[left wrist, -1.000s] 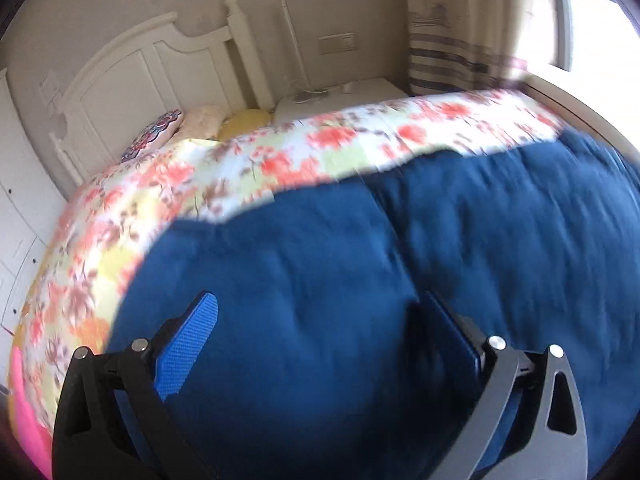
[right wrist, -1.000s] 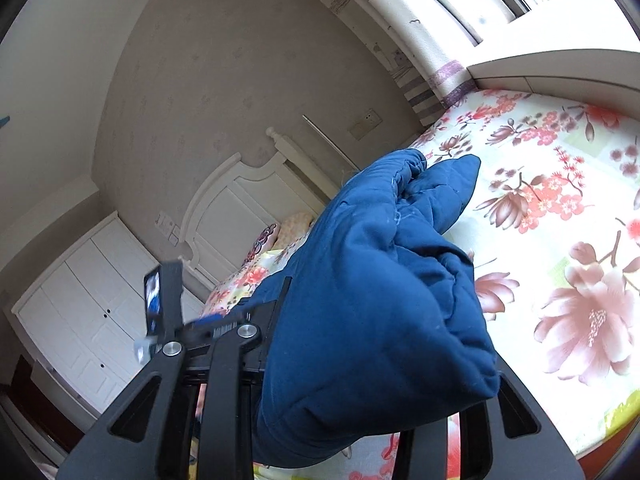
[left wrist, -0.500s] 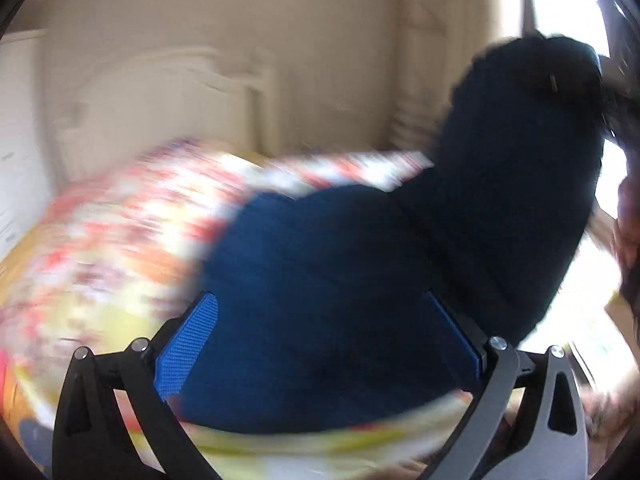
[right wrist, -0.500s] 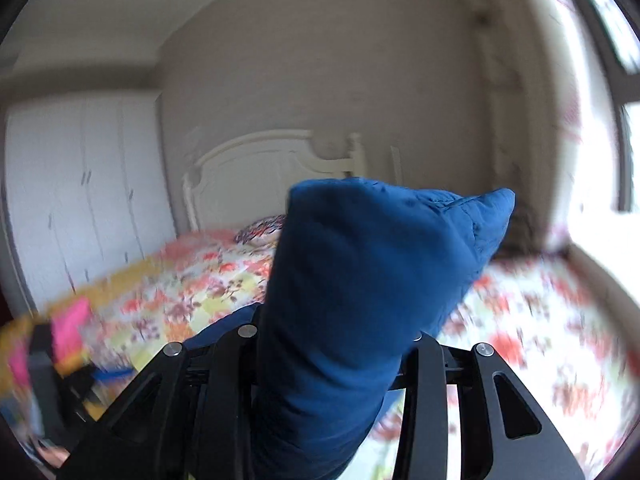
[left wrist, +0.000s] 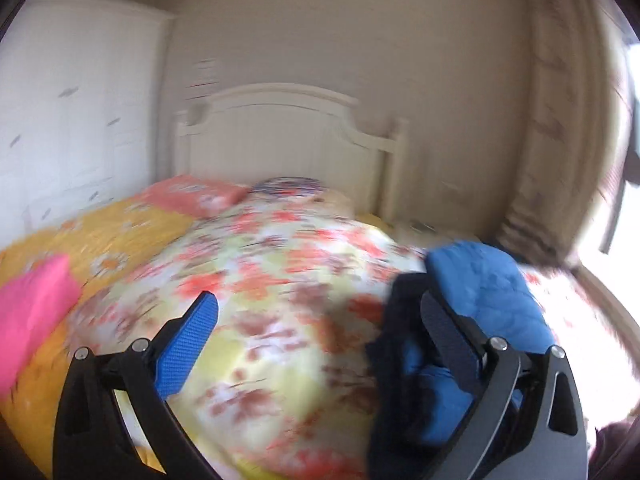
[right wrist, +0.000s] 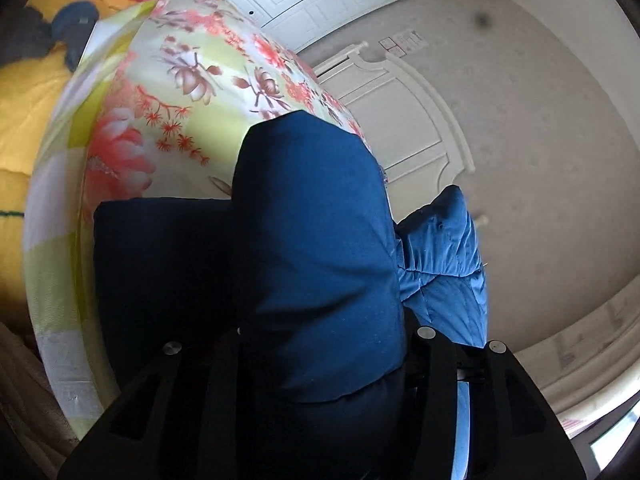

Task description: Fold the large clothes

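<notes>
Fingers: right gripper [right wrist: 320,344] pinching bunched blue padded garment [right wrist: 316,248], left gripper [left wrist: 316,344] spread, empty | garment lifted above floral bedspread [left wrist: 280,272], toward its window side | progress: appears partly folded; laying flat, final folds left.

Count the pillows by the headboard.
2: a salmon pillow at the left, a blue-patterned pillow right of it. The floral quilt may hide others.

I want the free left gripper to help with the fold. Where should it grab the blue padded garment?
Probably the bunched light-blue quilted end, which sticks up beside the left gripper. Come from the left, over the floral bedspread: the right gripper already holds the bulk.
</notes>
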Demonstrator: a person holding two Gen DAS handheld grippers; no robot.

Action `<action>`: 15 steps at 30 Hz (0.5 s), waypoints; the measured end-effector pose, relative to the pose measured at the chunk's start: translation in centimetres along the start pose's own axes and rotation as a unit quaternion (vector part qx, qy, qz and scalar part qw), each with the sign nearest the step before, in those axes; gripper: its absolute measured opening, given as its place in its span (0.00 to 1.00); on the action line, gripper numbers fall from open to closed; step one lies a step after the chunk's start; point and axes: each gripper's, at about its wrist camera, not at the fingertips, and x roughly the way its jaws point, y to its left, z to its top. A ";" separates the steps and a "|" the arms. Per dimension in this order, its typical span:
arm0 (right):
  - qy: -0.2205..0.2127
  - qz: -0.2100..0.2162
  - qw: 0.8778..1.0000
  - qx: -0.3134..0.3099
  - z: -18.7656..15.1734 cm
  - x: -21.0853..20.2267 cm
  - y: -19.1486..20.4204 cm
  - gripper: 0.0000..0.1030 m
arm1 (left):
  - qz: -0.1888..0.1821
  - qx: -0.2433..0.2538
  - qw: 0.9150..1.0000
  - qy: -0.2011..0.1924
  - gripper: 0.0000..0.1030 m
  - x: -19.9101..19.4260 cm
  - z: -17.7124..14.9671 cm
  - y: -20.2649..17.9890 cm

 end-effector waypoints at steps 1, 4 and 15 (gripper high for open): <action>-0.002 0.001 1.000 0.000 -0.1 -0.1 0.0 0.45 | -0.029 0.032 0.999 0.005 0.98 0.8 1.0 -2.1; -0.003 -0.014 1.000 -0.012 -0.1 0.0 0.6 0.46 | -0.093 0.094 0.991 0.028 0.98 3.5 3.5 -7.0; -0.021 -0.024 0.999 -0.027 -1.0 -1.2 0.8 0.58 | -0.038 0.240 0.943 0.227 0.98 23.9 -0.8 -14.1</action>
